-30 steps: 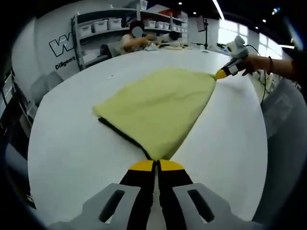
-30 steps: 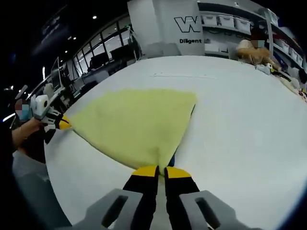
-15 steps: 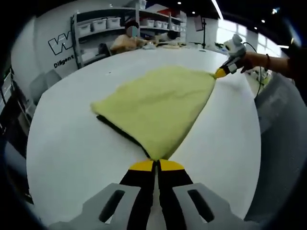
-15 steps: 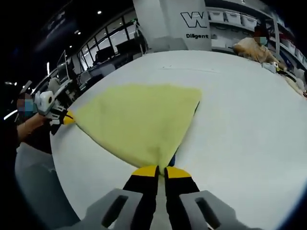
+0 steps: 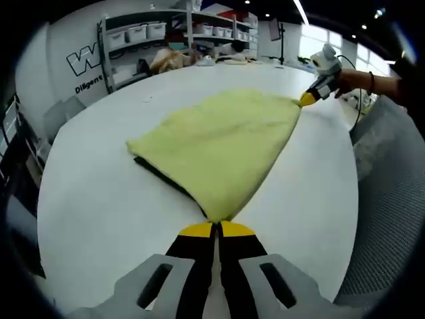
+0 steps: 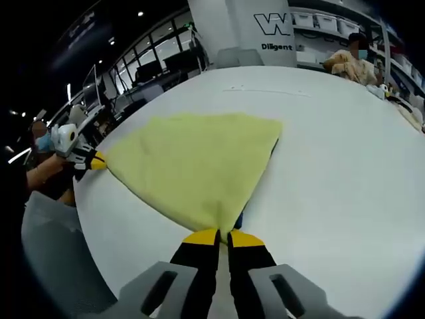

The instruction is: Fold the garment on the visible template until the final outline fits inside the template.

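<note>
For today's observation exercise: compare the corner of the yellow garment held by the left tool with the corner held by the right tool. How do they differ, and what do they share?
The left tool pinches a corner of the yellow garment where a dark underlayer peeks out along the adjoining edge. The right tool pinches a corner with a bit of blue showing beside it. Shared: both tools are shut on the garment, each corner is drawn to a point, and the cloth is spread over the white table.

we saw a pale yellow garment (image 5: 222, 146) with a dark underlayer, a white table (image 5: 99, 199), and yellow-tipped black-and-grey left gripper (image 5: 216, 229).
</note>
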